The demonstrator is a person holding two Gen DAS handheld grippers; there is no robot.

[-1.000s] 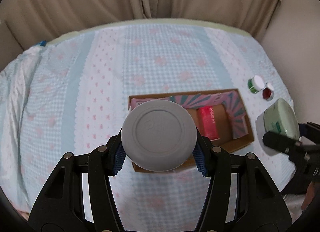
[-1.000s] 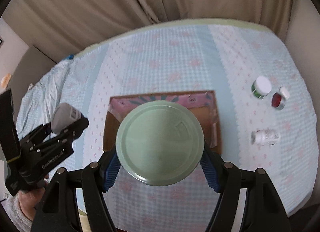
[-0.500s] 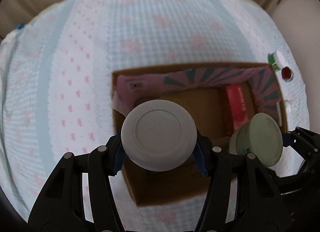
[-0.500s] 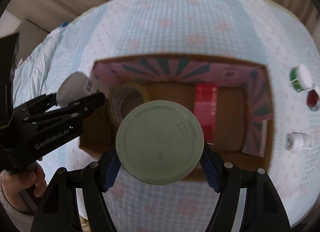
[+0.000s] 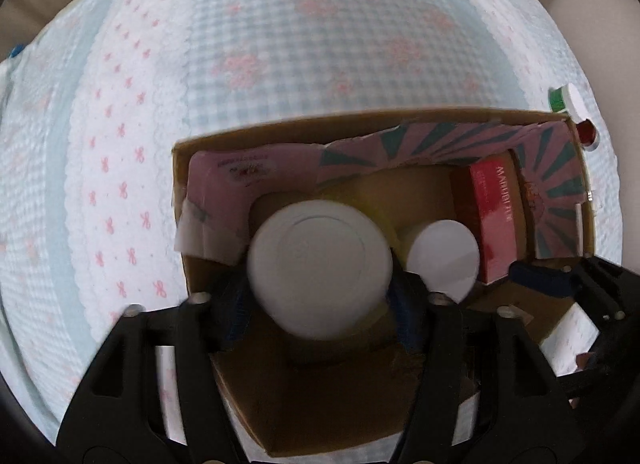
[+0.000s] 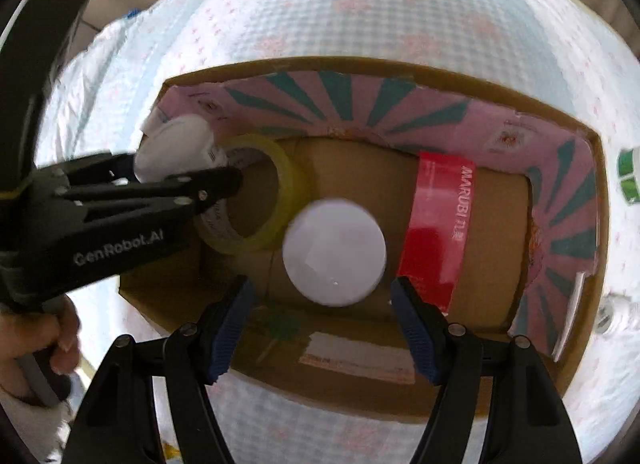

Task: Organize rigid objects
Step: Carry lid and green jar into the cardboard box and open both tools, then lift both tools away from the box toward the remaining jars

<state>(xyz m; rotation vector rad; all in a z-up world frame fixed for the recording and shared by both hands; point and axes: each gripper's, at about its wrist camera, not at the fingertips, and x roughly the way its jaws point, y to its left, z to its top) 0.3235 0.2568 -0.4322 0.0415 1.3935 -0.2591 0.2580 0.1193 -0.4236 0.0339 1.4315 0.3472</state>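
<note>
An open cardboard box with pink and teal flaps sits on the checked cloth; it also shows in the right wrist view. My left gripper is shut on a grey-lidded jar and holds it inside the box, over a yellow tape roll. My right gripper is open, its fingers apart on either side of the pale-lidded jar, which stands free in the box beside a red carton. That jar shows in the left wrist view too.
A green jar with a white lid and a small red jar lie on the cloth right of the box. A white bottle lies near the box's right side. Curtains hang behind the bed.
Both grippers have moved down into the box. My right gripper has opened and let go of the pale-lidded jar. My left gripper still holds the grey-lidded jar.
</note>
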